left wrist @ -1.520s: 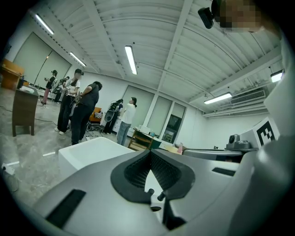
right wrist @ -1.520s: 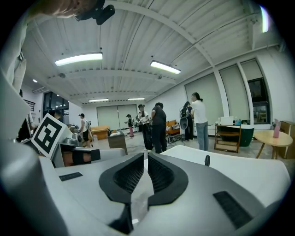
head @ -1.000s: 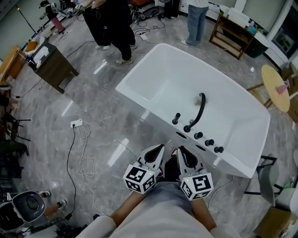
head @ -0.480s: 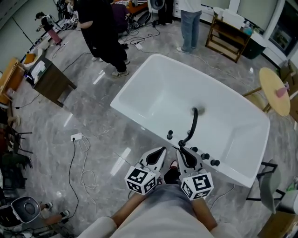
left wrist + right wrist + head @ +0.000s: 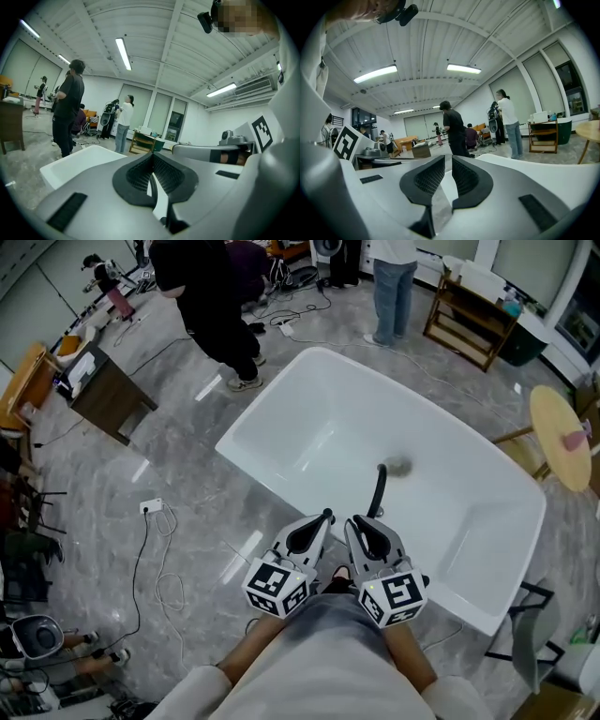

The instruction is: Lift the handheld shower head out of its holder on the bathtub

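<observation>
Okay, both hands side by side, pointing nearly level. Left gripper jaws pressed together, empty; right gripper slightly apart, empty. Shower head probably hidden behind their tips on the bathtub near rim; black spout at 12 o'clock.

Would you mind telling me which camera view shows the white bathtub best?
The head view: it looks down on nearly the whole white bathtub, basin and rim. The left gripper view shows only one corner of it at the left; the right gripper view, a low stretch of rim at the right.
</observation>
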Motion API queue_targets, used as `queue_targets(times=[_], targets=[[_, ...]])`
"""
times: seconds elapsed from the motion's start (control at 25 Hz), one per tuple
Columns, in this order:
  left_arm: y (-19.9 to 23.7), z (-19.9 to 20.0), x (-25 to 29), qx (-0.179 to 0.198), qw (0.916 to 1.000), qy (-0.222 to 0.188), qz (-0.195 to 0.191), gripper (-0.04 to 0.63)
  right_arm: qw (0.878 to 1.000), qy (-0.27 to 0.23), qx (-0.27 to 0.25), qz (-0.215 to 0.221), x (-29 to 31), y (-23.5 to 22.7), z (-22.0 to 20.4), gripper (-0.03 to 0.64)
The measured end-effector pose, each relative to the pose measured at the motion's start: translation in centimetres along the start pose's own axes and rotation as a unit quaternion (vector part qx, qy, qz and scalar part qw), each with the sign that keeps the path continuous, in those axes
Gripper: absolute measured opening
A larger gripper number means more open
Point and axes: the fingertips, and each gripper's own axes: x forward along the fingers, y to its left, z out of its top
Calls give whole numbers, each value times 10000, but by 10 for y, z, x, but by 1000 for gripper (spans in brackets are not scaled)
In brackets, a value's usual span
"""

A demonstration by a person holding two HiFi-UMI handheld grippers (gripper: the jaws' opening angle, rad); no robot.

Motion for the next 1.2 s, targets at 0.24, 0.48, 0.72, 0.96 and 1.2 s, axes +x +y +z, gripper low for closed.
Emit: queue_targets(times=[0.24,0.48,0.72,0.96,1.2], targets=[[6,-13,7,-6,9994,13,335,3,9996,255,28,148,-2,-16,-15,77],[14,-46,18,145,9984,335,423,5,9986,477,127,171,4,-28,-31,95],[25,-89,27,-2,9965,715,441,5,9972,700,158,219,9,-30,-44,103],[41,-143,33,40,9892,1288,701,6,9953,928,221,180,8,-36,-59,104],[44,-192,45,457,9806,1770,713,6,9933,1117,187,212,10,-39,-71,104]])
